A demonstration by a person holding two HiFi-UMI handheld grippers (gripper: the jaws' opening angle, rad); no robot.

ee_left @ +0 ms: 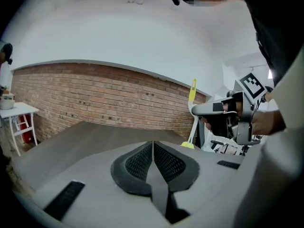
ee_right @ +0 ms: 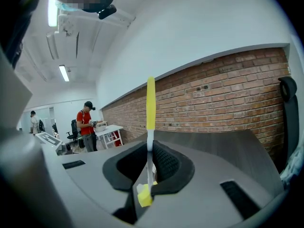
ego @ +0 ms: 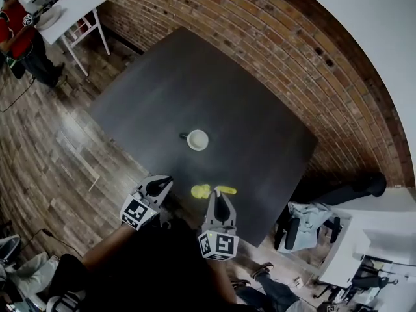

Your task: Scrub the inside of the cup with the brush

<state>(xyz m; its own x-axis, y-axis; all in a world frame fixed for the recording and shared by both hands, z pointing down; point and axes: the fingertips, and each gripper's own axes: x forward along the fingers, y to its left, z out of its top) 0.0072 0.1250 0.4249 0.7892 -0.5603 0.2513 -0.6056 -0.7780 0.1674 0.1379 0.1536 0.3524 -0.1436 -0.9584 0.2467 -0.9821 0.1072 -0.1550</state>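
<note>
Head view: brush in the right gripper (ego: 218, 197), cup (ego: 197, 140) alone mid-bench.
In the right gripper view I see the fingers (ee_right: 167, 163) clamped on the white shaft of the brush (ee_right: 150, 103). Its yellow handle points straight up and a yellow end sits low between the pads. In the left gripper view the left gripper (ego: 161, 184) has its fingers (ee_left: 168, 163) pressed together with nothing between them. That view also shows the brush standing upright in the other gripper. Both grippers hang over the near edge of the dark bench (ego: 260, 129), side by side. The white cup stands upright, mouth up, well apart from both grippers and from the brush.
</note>
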